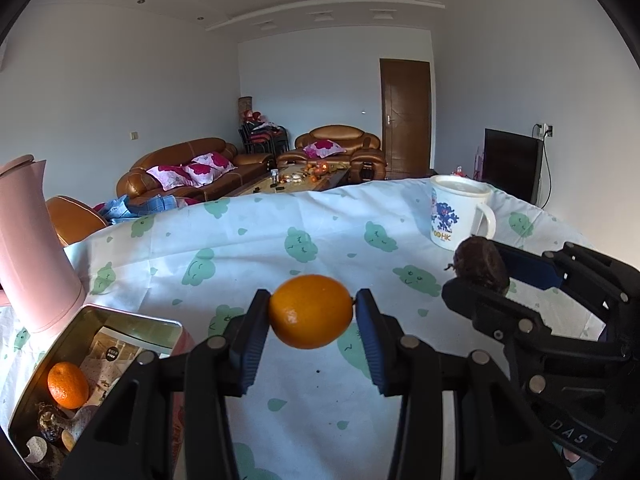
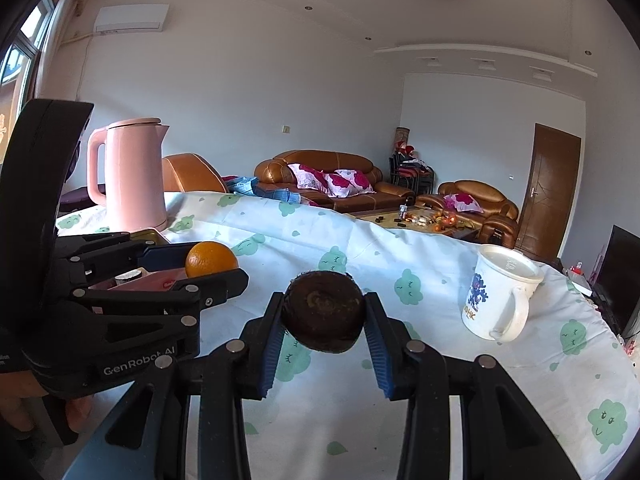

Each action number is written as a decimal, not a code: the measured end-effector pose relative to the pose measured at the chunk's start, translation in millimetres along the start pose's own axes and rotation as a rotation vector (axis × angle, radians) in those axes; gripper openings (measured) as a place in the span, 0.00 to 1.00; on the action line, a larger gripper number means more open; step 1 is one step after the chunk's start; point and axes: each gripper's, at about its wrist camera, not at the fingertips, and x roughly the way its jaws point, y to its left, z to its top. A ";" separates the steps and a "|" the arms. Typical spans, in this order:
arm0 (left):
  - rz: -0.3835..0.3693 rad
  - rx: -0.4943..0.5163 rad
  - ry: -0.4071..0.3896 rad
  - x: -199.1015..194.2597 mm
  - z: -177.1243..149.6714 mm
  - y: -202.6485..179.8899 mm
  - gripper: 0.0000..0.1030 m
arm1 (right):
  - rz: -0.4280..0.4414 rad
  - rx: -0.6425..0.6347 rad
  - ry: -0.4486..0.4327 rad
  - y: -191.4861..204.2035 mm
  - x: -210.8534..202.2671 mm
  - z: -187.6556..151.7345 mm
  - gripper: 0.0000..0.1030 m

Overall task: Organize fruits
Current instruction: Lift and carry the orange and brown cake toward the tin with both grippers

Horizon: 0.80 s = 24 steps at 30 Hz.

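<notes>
The left gripper (image 1: pixel 312 312) squeezes an orange (image 1: pixel 311 311) above the tablecloth (image 1: pixel 248 240). The right gripper (image 2: pixel 324 316) pinches a dark brown fruit (image 2: pixel 323 314). Another orange (image 1: pixel 67 385) sits in the tin (image 1: pixel 120 314). Farther off stands a white mug (image 2: pixel 500 292).

Left gripper (image 1: pixel 312 312): jaws closed on an orange (image 1: pixel 311 311), blue pads pressing its two sides, held clear above the table. Right gripper (image 2: pixel 324 312): jaws closed likewise on a dark brown round fruit (image 2: pixel 323 311). The two grippers sit side by side, both pointing slightly downward toward the far side.
</notes>
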 end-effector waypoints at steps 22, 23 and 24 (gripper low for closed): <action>0.065 -0.019 -0.020 -31.1 -11.7 35.8 0.44 | 0.076 -0.035 0.021 41.1 4.7 4.5 0.40; 0.070 -0.018 -0.020 -32.1 -12.3 37.2 0.44 | 0.081 -0.038 0.022 43.8 5.3 5.2 0.40; 0.072 -0.020 -0.019 -33.1 -13.2 40.0 0.44 | 0.086 -0.042 0.023 46.5 6.1 5.8 0.40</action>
